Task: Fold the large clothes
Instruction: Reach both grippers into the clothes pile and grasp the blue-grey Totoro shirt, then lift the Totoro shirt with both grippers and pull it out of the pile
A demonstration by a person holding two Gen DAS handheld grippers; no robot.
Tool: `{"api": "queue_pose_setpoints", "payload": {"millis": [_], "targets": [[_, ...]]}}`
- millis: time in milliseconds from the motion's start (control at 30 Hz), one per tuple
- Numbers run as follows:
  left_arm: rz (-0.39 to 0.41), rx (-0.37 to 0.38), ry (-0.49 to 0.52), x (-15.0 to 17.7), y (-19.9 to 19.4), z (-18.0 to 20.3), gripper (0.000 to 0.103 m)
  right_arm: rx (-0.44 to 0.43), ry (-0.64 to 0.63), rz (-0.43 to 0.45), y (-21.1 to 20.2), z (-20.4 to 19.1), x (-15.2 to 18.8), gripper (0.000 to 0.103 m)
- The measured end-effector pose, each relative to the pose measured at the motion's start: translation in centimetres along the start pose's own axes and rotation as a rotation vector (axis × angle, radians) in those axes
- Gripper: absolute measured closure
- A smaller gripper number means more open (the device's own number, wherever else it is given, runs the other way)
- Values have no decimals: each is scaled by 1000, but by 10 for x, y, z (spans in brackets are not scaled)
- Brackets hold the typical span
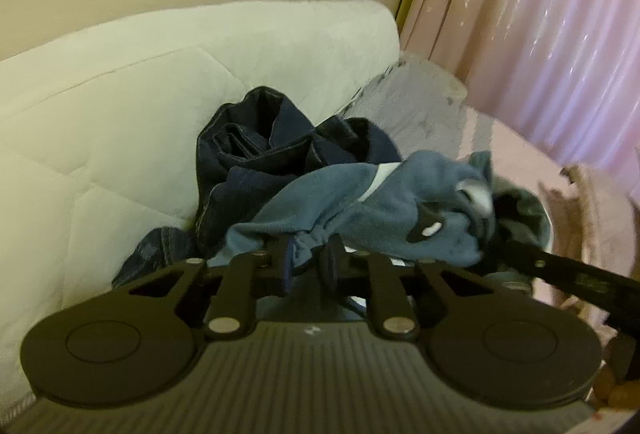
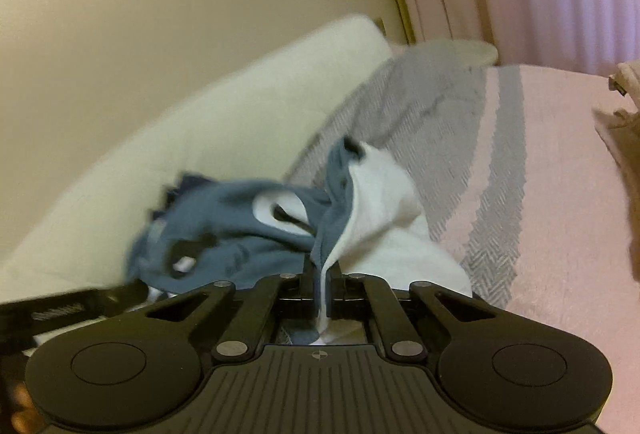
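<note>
Your left gripper [image 1: 310,254] pinches a bunched edge of the blue-and-white garment [image 1: 360,210], pointing down at the bed. Your right gripper [image 2: 322,274] is pressed together on the garment's white edge, also angled downward; the cloth rises just ahead of both. One garment is held between two grippers. Beyond the left gripper lies one dark denim heap [image 1: 260,154], against the white quilted headboard [image 1: 160,94]. The pink striped bedspread [image 2: 540,174] lies to the right of the right gripper.
</note>
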State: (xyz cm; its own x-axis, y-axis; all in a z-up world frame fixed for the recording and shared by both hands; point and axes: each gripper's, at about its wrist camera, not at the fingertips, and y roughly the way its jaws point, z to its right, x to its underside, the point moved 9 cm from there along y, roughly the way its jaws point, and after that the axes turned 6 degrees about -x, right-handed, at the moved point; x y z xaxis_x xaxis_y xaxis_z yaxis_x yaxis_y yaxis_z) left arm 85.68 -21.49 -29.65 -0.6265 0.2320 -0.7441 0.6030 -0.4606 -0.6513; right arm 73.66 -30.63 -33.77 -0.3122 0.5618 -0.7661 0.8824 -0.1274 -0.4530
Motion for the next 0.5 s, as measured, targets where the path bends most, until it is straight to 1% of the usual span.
{"api": "queue_pose_setpoints", "payload": {"millis": [100, 167, 233, 333, 400, 433, 467, 500], "targets": [[48, 18, 14, 5, -41, 3, 93, -87, 36, 99, -66, -9, -4, 103], [86, 22, 47, 11, -77, 8, 93, -133, 63, 160, -120, -11, -4, 103], [110, 21, 65, 20, -115, 9, 93, -152, 100, 199, -171, -6, -1, 103], [102, 15, 22, 32, -163, 1, 94, -172, 179, 253, -244, 8, 3, 103], [106, -16, 38, 40, -194, -2, 95, -176, 218, 297, -292, 17, 2, 103], [116, -22, 47, 42, -210, -1, 99, -180, 244, 323, -315, 22, 0, 103], [134, -10, 50, 42, -224, 0, 103, -181, 264, 349, -339, 25, -3, 103], [180, 34, 55, 40, -248, 7, 103, -179, 269, 386, -366, 27, -6, 103]]}}
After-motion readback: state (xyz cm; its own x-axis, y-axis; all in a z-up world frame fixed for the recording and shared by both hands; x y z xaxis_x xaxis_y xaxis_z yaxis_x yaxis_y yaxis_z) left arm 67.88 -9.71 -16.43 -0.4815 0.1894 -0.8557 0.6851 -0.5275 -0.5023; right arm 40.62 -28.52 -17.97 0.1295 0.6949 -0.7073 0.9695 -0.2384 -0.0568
